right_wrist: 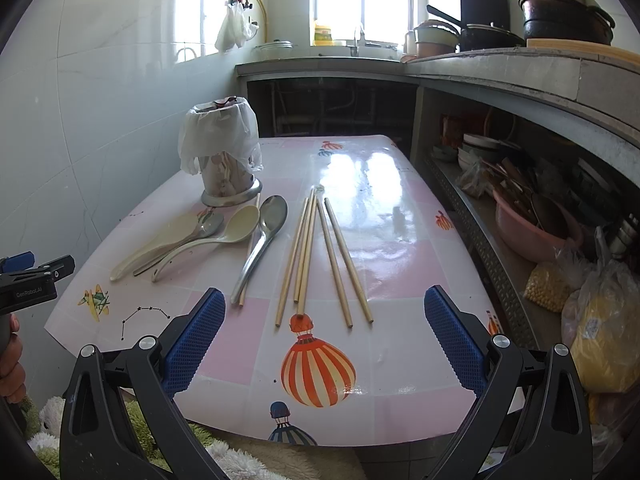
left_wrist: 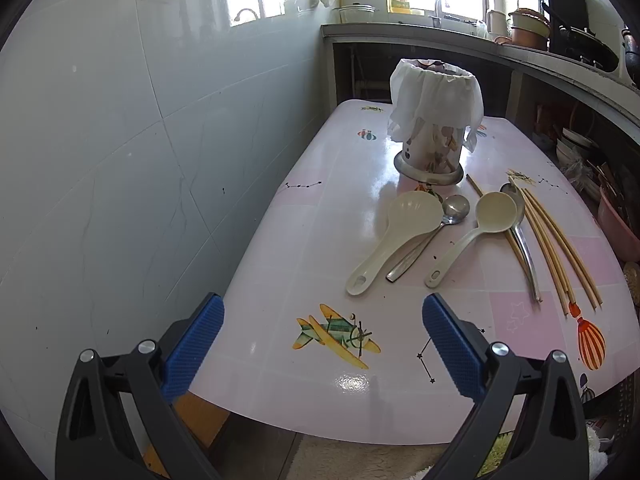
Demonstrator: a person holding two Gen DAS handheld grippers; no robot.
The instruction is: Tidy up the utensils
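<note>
My left gripper (left_wrist: 323, 342) hangs over the near edge of the pink table (left_wrist: 280, 240), its blue pads spread as wide as they go, with nothing between them and nothing touched. My right gripper (right_wrist: 325, 336) is just as wide apart and empty, held above the near end of the table where a striped balloon is printed.

The utensils lie loose ahead of both. Five chopsticks (right_wrist: 320, 256) lie in a fan, tips toward me, in line with my right gripper. Left of them lies a large metal spoon (right_wrist: 262, 240) with another chopstick beside it, then a cream ladle (right_wrist: 216, 240), a small metal spoon (left_wrist: 430, 236) and a cream rice paddle (left_wrist: 394, 232), the last two overlapping. Behind them, near the wall, stands the holder (left_wrist: 434, 132), upright, with a white plastic bag draped over its rim.
</note>
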